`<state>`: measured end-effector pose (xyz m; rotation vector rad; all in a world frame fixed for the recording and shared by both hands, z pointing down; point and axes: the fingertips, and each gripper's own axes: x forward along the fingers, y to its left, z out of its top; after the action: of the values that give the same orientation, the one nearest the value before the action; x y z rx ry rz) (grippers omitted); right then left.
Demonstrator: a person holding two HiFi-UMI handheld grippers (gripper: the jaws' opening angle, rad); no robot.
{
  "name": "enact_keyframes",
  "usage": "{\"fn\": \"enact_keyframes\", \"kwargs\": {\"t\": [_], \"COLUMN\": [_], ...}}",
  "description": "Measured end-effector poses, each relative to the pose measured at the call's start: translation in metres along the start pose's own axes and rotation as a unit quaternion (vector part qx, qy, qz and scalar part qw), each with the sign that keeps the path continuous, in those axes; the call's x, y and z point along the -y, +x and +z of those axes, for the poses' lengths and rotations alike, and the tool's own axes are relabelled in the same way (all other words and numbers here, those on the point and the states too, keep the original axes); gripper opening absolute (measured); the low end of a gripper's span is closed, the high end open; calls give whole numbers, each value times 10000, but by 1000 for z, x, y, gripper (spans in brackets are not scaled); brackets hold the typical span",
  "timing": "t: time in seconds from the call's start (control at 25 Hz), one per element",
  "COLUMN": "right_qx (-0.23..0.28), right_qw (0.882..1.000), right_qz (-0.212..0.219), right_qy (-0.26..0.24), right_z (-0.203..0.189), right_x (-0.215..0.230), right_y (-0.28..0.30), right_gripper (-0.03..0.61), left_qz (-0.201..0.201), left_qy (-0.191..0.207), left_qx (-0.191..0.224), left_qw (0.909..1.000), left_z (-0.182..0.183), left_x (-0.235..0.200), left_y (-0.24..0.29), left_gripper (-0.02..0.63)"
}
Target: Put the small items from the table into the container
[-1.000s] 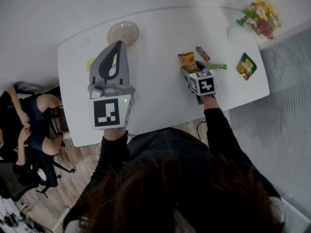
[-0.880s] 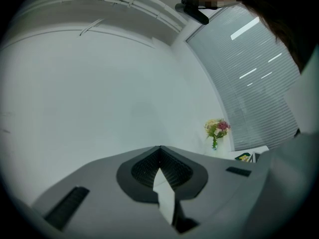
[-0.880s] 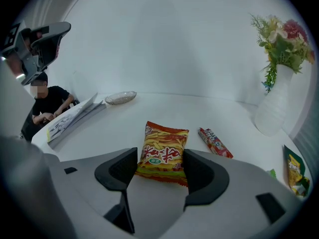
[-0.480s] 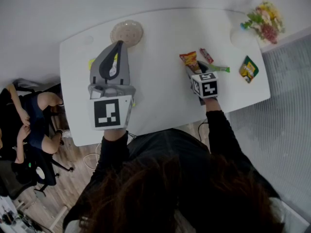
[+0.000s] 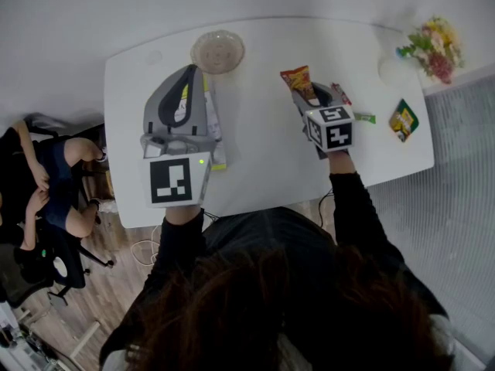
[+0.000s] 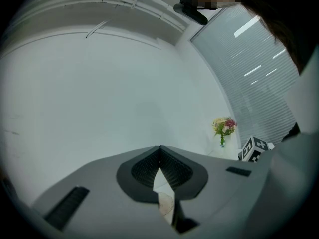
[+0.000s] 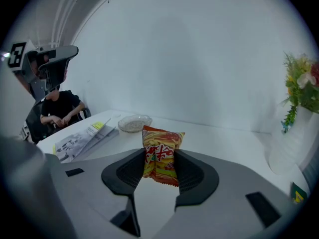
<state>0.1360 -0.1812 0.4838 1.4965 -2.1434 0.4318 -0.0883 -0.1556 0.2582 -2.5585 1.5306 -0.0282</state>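
Note:
An orange-red snack packet (image 7: 160, 155) stands upright between the pads of my right gripper (image 7: 159, 159), whose jaws are closing and press on its sides. In the head view that gripper (image 5: 309, 97) holds the packet (image 5: 298, 79) above the white table (image 5: 263, 161), right of centre. The container, a round glass dish (image 5: 217, 51), sits at the table's far edge; the right gripper view shows it (image 7: 133, 123) behind the packet. My left gripper (image 5: 188, 69) hovers near the dish, its tips together and holding nothing (image 6: 160, 151).
A red bar (image 5: 340, 93), a green packet (image 5: 364, 117) and a yellow-green packet (image 5: 403, 120) lie at the right. A vase of flowers (image 5: 430, 46) stands at the far right corner. An open booklet (image 5: 213, 126) lies under the left gripper. A seated person (image 5: 46, 184) is left of the table.
My right gripper closed on the snack packet and lifted it off the table, toward the far edge. The left gripper drifted slightly.

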Motion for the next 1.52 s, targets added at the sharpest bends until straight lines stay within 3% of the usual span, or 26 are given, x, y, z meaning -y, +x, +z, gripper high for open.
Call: {"fn": "enact_keyframes", "kwargs": {"t": [0.84,1.16,1.52], "right_qx": [449,322,-120], "right_qw": [9944,9920,9910], "right_qz": [815,1054,1145], "right_qy": [-507,-609,-682], "right_z": [112,120,102], "right_x": [-87,-117,-131], "right_y": [68,106,153], "right_gripper": [183,183,184], "left_qz": [200,225,240], "left_qy": [-101,-168,-264], "left_qx": [-133,-201,-366], "left_qw": [9997,9994,9987], "left_z": [-19,-30,-46], "left_x": [-41,-52,-63], "left_y": [-5,-3,2], "left_gripper": [3,3,3]}}
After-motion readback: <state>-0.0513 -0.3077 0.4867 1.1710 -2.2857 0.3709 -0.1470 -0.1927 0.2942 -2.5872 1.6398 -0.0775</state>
